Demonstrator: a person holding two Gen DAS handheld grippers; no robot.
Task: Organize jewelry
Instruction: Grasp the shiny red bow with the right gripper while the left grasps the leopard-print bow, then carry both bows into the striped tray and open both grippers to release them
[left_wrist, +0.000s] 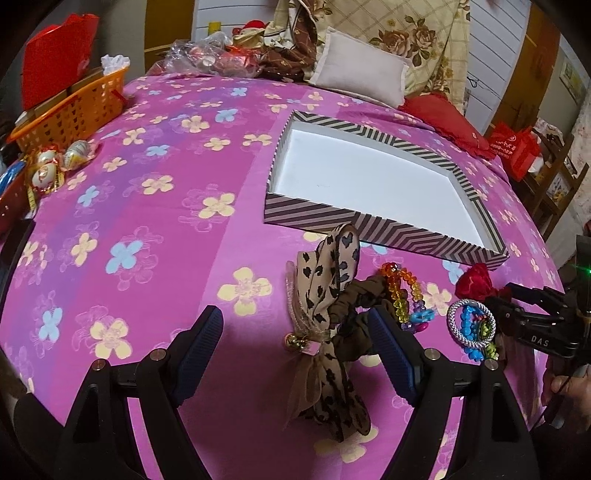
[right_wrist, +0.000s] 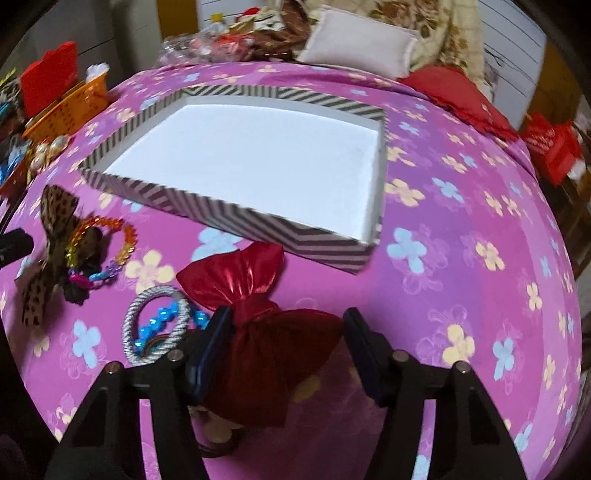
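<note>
A striped box with a white inside lies open on the pink flowered bedspread. My left gripper is open, its fingers on either side of a leopard-print bow with a brown scrunchie. A rainbow bead bracelet lies beside it. My right gripper is open around a red shiny bow. A silver-white ring bracelet lies over blue beads.
An orange basket and wrapped sweets sit at the far left. A pale pillow, a floral quilt and a red cloth lie behind the box. Red bags stand at the right.
</note>
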